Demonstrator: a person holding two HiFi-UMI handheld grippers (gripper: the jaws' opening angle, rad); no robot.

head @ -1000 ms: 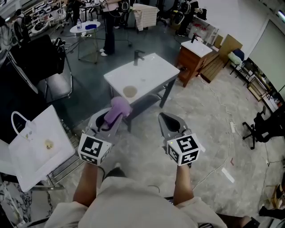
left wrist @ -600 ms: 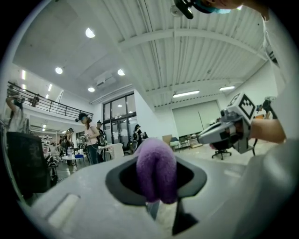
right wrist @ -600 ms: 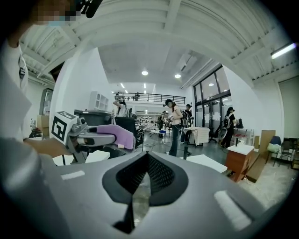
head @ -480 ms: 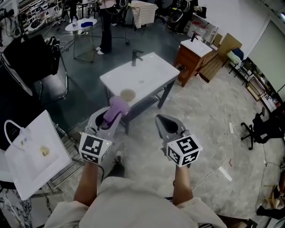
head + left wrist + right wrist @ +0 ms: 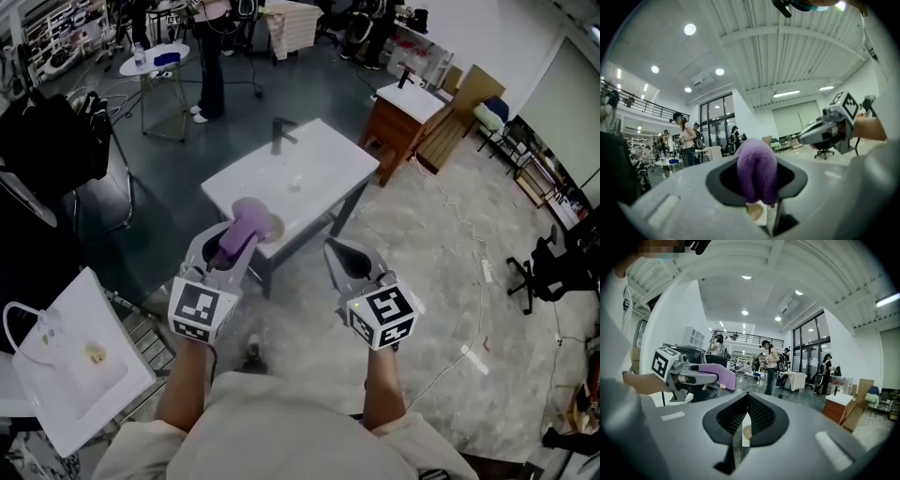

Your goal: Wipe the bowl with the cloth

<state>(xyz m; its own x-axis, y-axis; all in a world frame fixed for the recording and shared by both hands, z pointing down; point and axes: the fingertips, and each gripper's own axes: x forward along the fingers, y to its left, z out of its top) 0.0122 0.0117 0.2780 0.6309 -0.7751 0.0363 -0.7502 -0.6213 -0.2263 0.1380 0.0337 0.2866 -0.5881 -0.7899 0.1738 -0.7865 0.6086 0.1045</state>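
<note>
My left gripper [image 5: 226, 253] is clamped on the purple cloth [image 5: 246, 223], which bulges past the jaws and covers most of the bowl [image 5: 276, 225]. I only catch its tan rim, at the near corner of the white table [image 5: 319, 159]. My right gripper [image 5: 345, 255] has its jaws pressed together, empty. The table's edge lies just ahead; bare floor [image 5: 422, 244] opens to the right.

Two tools — left tool [image 5: 232, 249], right tool [image 5: 340, 247] — one cloth [image 5: 246, 221], one bowl [image 5: 754, 211], one white table [image 5: 323, 161]
</note>
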